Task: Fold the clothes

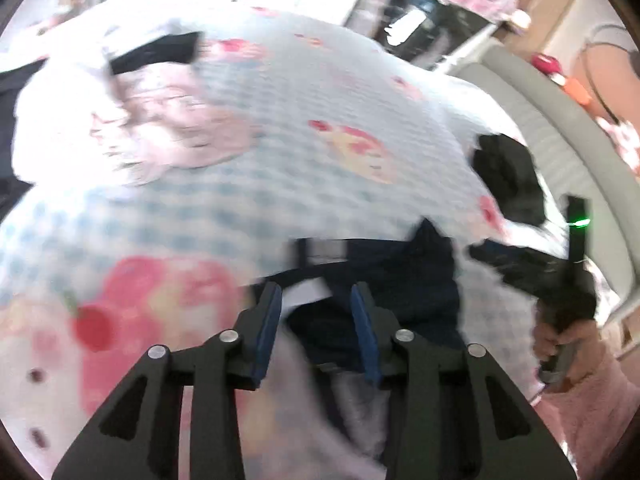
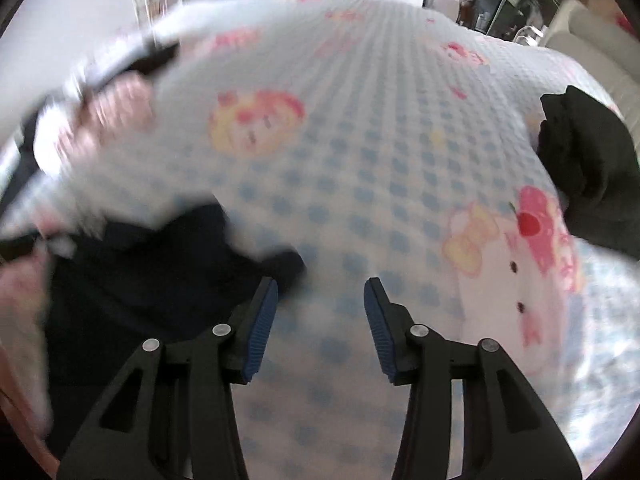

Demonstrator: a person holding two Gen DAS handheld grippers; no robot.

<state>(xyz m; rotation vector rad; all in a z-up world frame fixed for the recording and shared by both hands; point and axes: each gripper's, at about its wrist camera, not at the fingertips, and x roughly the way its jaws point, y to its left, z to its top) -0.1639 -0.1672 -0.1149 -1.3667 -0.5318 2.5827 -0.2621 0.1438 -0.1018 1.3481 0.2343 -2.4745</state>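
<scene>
A dark navy garment (image 1: 400, 280) with a white label lies on a bed cover (image 1: 280, 100) printed with blue checks and pink cartoon figures. My left gripper (image 1: 318, 300) is open just above the garment's near edge, with cloth showing between the blue pads (image 1: 270, 320). In the right wrist view the same navy garment (image 2: 140, 280) lies at the lower left. My right gripper (image 2: 322, 300) is open and empty over the bed cover (image 2: 360, 140), just right of the garment's edge. The right gripper also shows in the left wrist view (image 1: 560, 280), held in a hand. Both views are blurred.
A crumpled pink and white garment (image 1: 140, 128) lies at the far left of the bed. A black garment (image 1: 508, 180) sits at the bed's right side; it also shows in the right wrist view (image 2: 592, 168). A grey padded bed frame (image 1: 560, 140) runs along the right.
</scene>
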